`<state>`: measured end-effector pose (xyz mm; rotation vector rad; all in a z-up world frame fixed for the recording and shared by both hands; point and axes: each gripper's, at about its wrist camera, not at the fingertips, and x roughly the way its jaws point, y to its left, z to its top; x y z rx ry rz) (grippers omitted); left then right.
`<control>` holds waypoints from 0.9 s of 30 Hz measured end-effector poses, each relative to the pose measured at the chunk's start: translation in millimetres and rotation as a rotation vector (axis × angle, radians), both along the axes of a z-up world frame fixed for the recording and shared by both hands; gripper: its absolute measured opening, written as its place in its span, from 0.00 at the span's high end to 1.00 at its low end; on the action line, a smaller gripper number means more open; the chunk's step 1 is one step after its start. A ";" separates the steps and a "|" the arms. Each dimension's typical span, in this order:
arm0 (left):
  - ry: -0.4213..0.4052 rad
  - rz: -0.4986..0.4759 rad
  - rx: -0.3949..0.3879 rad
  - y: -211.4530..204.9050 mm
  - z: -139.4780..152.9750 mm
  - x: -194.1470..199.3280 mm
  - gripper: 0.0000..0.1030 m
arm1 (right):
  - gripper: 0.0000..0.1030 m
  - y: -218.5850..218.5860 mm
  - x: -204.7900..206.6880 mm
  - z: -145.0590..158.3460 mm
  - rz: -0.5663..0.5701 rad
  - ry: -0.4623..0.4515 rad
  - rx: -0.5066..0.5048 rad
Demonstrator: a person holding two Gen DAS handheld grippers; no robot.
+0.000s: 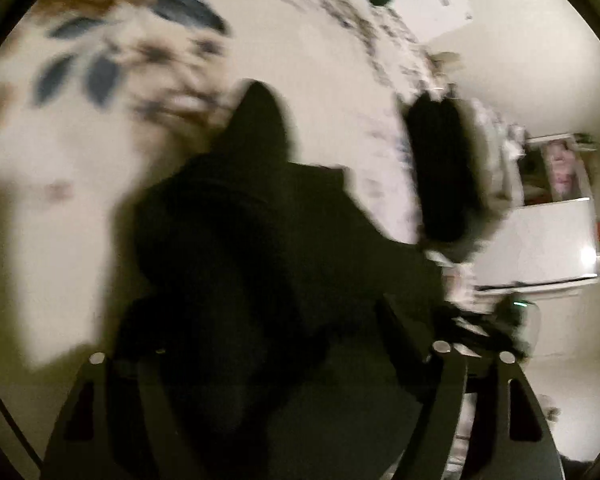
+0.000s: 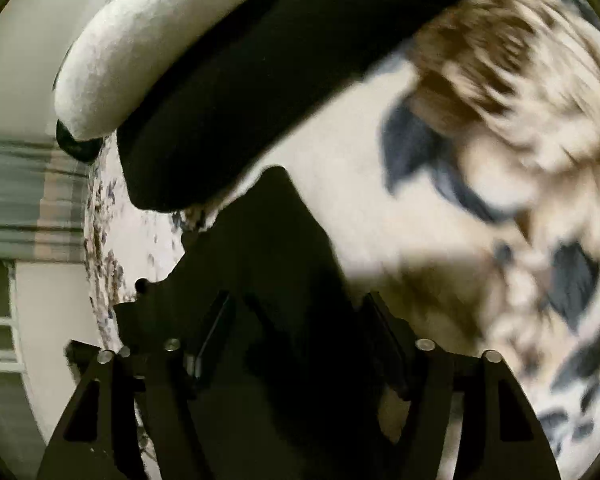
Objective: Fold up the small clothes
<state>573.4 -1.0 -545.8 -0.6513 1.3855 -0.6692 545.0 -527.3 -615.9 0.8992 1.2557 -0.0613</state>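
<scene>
Your left gripper [image 1: 267, 344] has a black garment [image 1: 259, 232] bunched between its fingers, the dark cloth filling the gap and rising in a peak in front of the camera. Whether the fingers are actually clamped on it you cannot tell from this view — black fabric against black fingers, and the frame is blurred. Past the garment lies the bedspread [image 1: 320, 80], cream with blue leaves and brown flower shapes. At its right edge a second dark item [image 1: 440, 168] sits beside something pale and textured (too smeared to name). Beyond the bed edge stands a white cabinet [image 1: 540, 240].

Your right gripper [image 2: 295, 340] shows much the same: the black garment [image 2: 275, 264] hangs or stands up between the fingers, and the jaws look set apart around it, but a firm grip cannot be confirmed — the cloth hides the fingertips. Above it a long dark band [image 2: 259, 92] curves across the view, touching a white fuzzy roll [image 2: 159, 40] along its upper side. The floral bedspread [image 2: 480, 140] fills the right side, heavily blurred. At far left the wall [image 2: 15, 60] and some grey horizontal stripes show.
</scene>
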 end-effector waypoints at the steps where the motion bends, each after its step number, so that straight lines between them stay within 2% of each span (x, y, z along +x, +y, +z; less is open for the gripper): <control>1: 0.022 0.014 -0.075 2.1 -1.0 -0.9 0.32 | 0.66 -5.5 -4.0 -0.8 0.009 -0.001 0.022; 2: 0.055 0.033 -0.164 6.5 -3.9 -1.7 0.32 | 0.66 -5.2 -0.5 1.1 0.018 -0.012 0.056; 4: 0.178 0.149 -0.437 27.3 -27.4 -3.8 0.32 | 0.66 -3.2 -0.7 2.0 0.026 -0.011 0.054; 5: 0.230 0.225 -0.514 44.0 -42.5 -5.4 0.32 | 0.66 -2.6 -1.2 0.8 0.028 0.002 0.036; 7: 0.251 0.324 -0.472 74.9 -54.3 -5.9 0.32 | 0.65 -4.9 -5.5 -2.9 0.030 0.029 0.017; 8: 0.255 0.336 -0.468 80.9 -52.8 -5.8 0.31 | 0.60 -9.5 -9.5 -5.1 0.028 0.041 0.017; 9: 0.239 0.323 -0.418 84.9 -43.7 -4.6 0.31 | 0.55 -13.2 -12.7 -6.8 0.026 0.069 0.004; 11: 0.162 0.274 -0.301 86.5 -16.4 -2.4 0.29 | 0.49 -15.7 -15.9 -3.1 0.040 0.062 -0.019; 13: 0.082 0.231 -0.153 82.9 12.9 1.0 0.29 | 0.43 -12.2 -12.9 1.0 0.064 0.064 -0.066; 14: 0.047 0.207 -0.094 77.5 21.5 3.8 0.29 | 0.43 -10.1 -10.9 3.0 0.071 0.058 -0.086; 15: 0.003 0.179 0.000 69.4 30.2 7.9 0.29 | 0.43 -7.6 -7.6 5.7 0.075 0.040 -0.110; 16: -0.038 0.147 0.095 58.4 36.8 13.3 0.29 | 0.43 -5.8 -7.3 6.5 0.074 0.032 -0.121; 20: -0.132 0.040 0.271 14.1 35.1 30.4 0.32 | 0.44 -5.6 0.4 4.6 0.059 0.011 -0.160; 21: -0.188 -0.006 0.319 -1.8 36.4 33.6 0.36 | 0.51 -4.2 1.7 5.7 0.069 -0.003 -0.178; 22: -0.225 -0.037 0.350 -10.1 33.9 35.5 0.71 | 0.76 2.0 4.9 8.0 0.090 -0.021 -0.208; 23: -0.251 -0.071 0.381 -20.4 33.5 37.3 0.80 | 0.81 9.3 7.5 11.9 0.117 -0.022 -0.256; 25: -0.281 -0.070 0.411 -20.7 35.6 37.9 0.80 | 0.89 16.7 6.3 26.0 0.145 -0.066 -0.322; 27: -0.308 -0.053 0.421 -18.5 39.9 39.5 0.81 | 0.90 19.5 2.1 42.6 0.140 -0.121 -0.348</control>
